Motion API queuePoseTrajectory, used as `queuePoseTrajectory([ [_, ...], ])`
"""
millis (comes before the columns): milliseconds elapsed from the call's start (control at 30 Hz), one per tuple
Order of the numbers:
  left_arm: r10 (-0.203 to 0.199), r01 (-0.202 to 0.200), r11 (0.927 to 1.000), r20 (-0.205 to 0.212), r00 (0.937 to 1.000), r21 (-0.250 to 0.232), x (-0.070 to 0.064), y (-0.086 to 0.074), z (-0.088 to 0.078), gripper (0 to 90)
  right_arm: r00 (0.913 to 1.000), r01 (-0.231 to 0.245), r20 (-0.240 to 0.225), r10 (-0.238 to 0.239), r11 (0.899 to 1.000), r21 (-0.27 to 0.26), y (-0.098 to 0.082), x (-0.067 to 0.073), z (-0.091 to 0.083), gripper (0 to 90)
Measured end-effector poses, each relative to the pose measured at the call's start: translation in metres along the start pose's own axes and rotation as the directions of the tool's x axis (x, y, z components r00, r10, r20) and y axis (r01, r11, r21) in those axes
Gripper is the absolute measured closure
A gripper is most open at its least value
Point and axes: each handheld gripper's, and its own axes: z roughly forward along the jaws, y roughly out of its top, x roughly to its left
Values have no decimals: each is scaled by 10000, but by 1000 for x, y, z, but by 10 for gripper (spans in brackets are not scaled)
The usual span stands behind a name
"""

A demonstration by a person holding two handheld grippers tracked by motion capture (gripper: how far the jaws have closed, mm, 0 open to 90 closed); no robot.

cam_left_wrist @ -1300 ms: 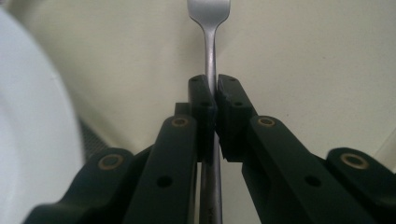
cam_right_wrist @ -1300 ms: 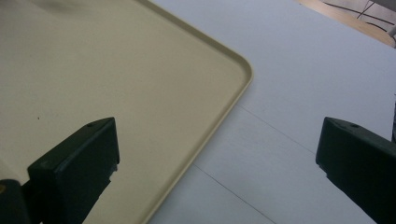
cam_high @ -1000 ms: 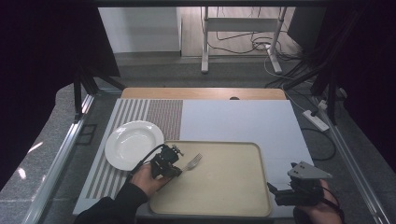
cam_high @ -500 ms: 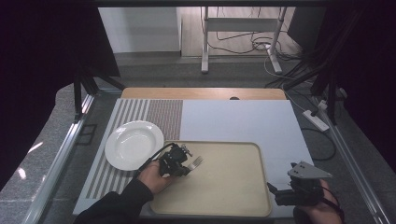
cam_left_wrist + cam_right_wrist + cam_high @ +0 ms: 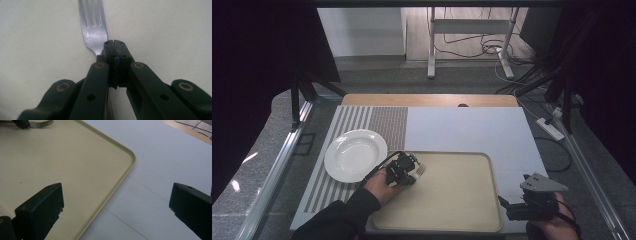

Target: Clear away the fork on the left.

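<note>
A metal fork (image 5: pixel 420 171) lies at the near-left part of the beige tray (image 5: pixel 452 200), tines pointing right. My left gripper (image 5: pixel 408 170) is shut on the fork's neck; in the left gripper view its jaws (image 5: pixel 115 47) meet just behind the tines of the fork (image 5: pixel 93 27), with the tray (image 5: pixel 162 30) underneath. My right gripper (image 5: pixel 508 205) rests open at the tray's near-right corner. In the right gripper view its jaws (image 5: pixel 117 202) stand wide apart over the tray's rim (image 5: pixel 130 167) with nothing between them, and the fork (image 5: pixel 41 123) shows far off.
A white plate (image 5: pixel 354 155) sits on a striped placemat (image 5: pixel 377 120) left of the tray. The white table surface (image 5: pixel 462 127) stretches behind and right of the tray. Metal rails run along both table sides.
My left gripper slid a little to the right along the fork and now covers its neck. The fork and my right gripper stayed in place.
</note>
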Motion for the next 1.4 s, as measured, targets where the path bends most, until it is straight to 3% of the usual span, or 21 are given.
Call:
queuePoseTrajectory([
  [267,-683,683,9977,-194,9975,21,22,-9,-5,886,10000,10,-11,-10,10000,-6,0,0,0,2],
  [533,-1286,1288,9917,-372,9910,38,39,-18,-10,886,10000,37,3,-37,10000,-15,0,0,0,2],
  [933,-1906,1907,9816,-395,9809,7,53,-28,-15,885,10000,63,9,-63,10000,-22,0,0,0,2],
  [1067,-1830,1828,9831,-491,9819,-91,52,-28,-15,866,10000,70,12,-70,10000,-30,0,1,0,1],
  [1167,-1843,1824,9821,-379,9821,-472,52,-29,-20,825,10000,66,12,-66,10000,-30,0,1,0,1],
  [1400,-1352,1308,9848,-311,9903,-1147,46,-31,-31,730,10000,65,9,-65,10000,-30,0,1,0,2],
])
